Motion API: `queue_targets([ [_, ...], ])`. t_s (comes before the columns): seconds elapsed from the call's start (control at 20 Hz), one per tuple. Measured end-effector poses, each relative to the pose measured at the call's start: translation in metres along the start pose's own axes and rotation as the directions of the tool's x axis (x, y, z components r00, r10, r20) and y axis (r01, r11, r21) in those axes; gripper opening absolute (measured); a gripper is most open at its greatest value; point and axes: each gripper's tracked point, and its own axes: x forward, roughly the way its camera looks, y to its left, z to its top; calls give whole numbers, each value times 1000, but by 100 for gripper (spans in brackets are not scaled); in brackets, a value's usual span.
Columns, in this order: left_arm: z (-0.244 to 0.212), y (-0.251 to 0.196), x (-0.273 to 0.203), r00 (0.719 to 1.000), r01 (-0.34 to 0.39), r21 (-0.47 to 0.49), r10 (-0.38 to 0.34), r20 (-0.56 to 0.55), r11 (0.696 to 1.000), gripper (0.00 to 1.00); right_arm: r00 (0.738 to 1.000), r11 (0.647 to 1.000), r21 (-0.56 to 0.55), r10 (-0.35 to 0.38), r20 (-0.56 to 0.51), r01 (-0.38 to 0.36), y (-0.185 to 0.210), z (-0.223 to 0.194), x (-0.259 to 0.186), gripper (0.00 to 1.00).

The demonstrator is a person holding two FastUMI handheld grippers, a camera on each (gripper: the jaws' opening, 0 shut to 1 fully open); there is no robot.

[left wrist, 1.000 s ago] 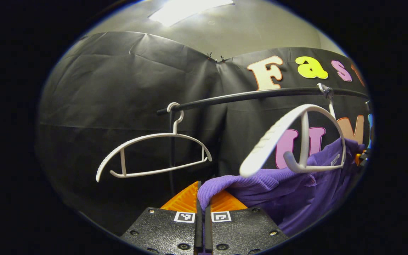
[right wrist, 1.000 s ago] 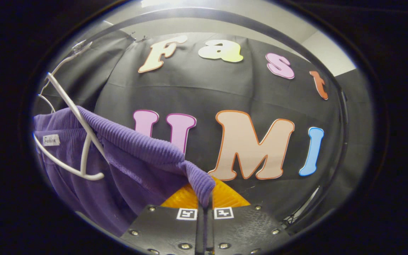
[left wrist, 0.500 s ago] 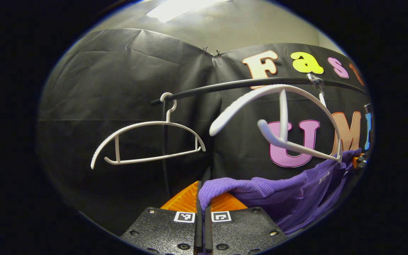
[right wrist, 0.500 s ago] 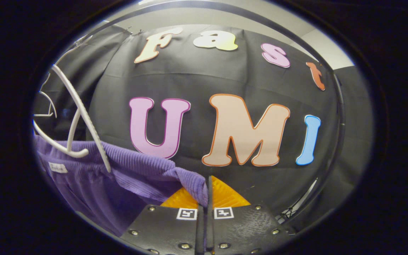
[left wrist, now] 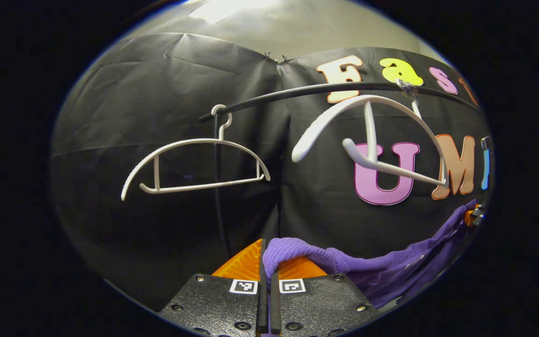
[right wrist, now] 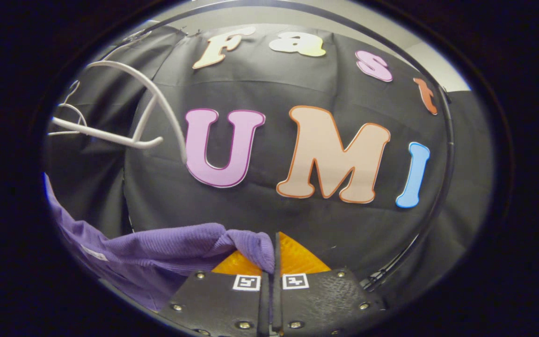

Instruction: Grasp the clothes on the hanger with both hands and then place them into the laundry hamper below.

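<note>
Both hand-held grippers pinch the purple garment (left wrist: 382, 274): the left hand-held gripper (left wrist: 267, 262) grips one end, the right hand-held gripper (right wrist: 272, 255) the other. It sags between them, below a bare hanger (left wrist: 372, 140) on the rail (left wrist: 297, 93).

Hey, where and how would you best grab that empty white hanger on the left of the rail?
Grip the white hanger by its thin lower crossbar, coming from the front with jaws above and below it. The bar is slim, level and exposed, with open space behind.
</note>
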Motion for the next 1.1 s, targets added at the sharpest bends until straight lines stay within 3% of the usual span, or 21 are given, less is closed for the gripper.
queue_targets([
  [0.2, -12, -8, -5, 999, 17, 13, -17, -27, 1000, 0, 999, 999, -3, 50, -10, -50, 18, -5, -13, 3],
  [0.25, -14, -12, -7, 999, 27, 17, -26, -30, 999, 5, 998, 998, -3, 62, -10, -62, 23, -5, -17, 1],
  [0.3, -15, -16, -9, 999, 38, 20, -37, -34, 999, 0, 997, 997, -2, 75, -11, -75, 28, -5, -20, 1],
  [0.55, -23, -43, -12, 993, 111, 27, -110, -50, 993, 5, 988, 988, 6, 153, -6, -153, 60, 0, -38, 1],
  [0.65, -24, -54, -12, 989, 141, 26, -139, -56, 990, 0, 983, 983, 7, 183, -2, -183, 71, 4, -46, 3],
  [1.1, -31, -114, -17, 950, 303, 2, -302, -80, 953, 0, 942, 943, -1, 333, 36, -333, 124, 24, -86, 3],
])
